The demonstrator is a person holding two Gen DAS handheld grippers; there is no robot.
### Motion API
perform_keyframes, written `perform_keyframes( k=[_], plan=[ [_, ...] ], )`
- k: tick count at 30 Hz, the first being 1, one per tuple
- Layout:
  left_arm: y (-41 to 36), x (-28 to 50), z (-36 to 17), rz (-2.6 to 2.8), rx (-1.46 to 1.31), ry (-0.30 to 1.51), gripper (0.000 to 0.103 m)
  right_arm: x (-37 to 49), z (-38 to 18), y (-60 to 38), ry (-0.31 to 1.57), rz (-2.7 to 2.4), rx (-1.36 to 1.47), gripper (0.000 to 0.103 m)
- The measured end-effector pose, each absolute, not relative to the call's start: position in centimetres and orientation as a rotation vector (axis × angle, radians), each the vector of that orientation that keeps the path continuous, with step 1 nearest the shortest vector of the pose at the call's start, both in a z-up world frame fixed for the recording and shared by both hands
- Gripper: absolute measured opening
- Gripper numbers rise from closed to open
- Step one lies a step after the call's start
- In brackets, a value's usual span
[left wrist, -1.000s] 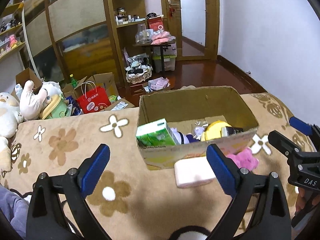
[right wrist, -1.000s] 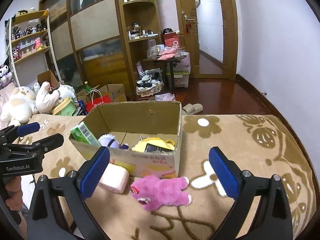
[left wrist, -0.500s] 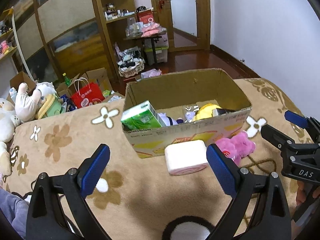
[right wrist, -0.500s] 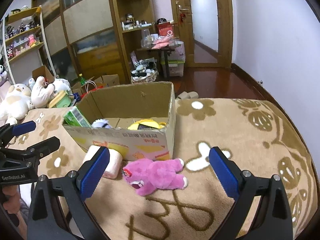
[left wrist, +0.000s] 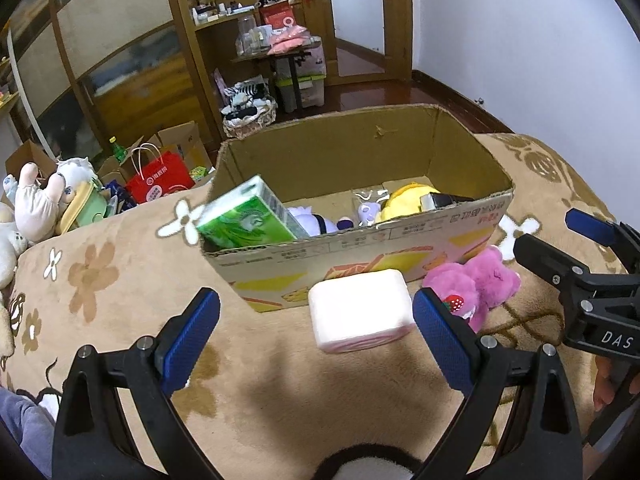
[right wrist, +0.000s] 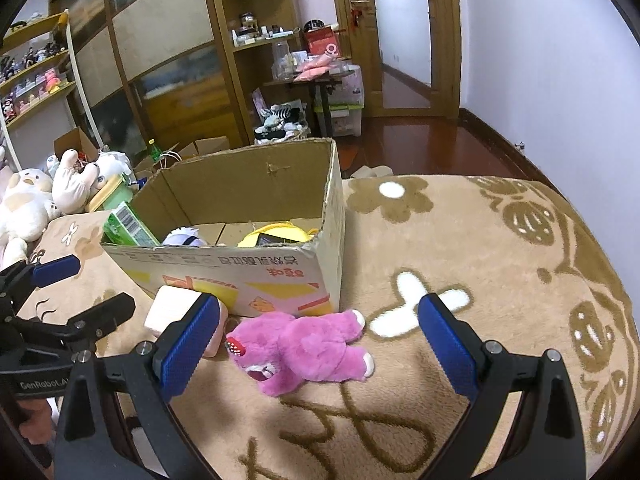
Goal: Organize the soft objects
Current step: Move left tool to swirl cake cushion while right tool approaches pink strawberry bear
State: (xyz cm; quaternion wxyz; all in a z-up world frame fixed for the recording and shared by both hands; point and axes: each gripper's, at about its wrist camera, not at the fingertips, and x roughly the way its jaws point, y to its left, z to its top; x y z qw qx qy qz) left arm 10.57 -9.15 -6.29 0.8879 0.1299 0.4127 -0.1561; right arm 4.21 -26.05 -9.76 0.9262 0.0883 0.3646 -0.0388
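Hovering with both jaws spread wide: left hand-held gripper (left wrist: 316, 336) facing the pink-white tissue pack (left wrist: 360, 311), lying just ahead against the cardboard box (left wrist: 360, 258), long axis crosswise. Right hand-held gripper (right wrist: 320, 338) lining up on the pink plush bear (right wrist: 304, 350) alongside.

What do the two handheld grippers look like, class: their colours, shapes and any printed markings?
Both the left gripper and right gripper have black, angular frames with silver screws. Their fingers carry textured blue pads. White lettering reads "DAS" on the right gripper and "GenRobot.AI" on the left. No cables or sleeves show.
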Motion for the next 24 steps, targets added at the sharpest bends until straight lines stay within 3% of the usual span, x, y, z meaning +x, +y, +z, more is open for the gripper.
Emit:
perform_keyframes(
  k=[24],
  plan=[
    [-11.4,12.7,-10.1,-0.368,0.294,0.932,0.096,6.7,-13.1,-26.7,0.831,-0.109,0.230,0.103]
  ],
)
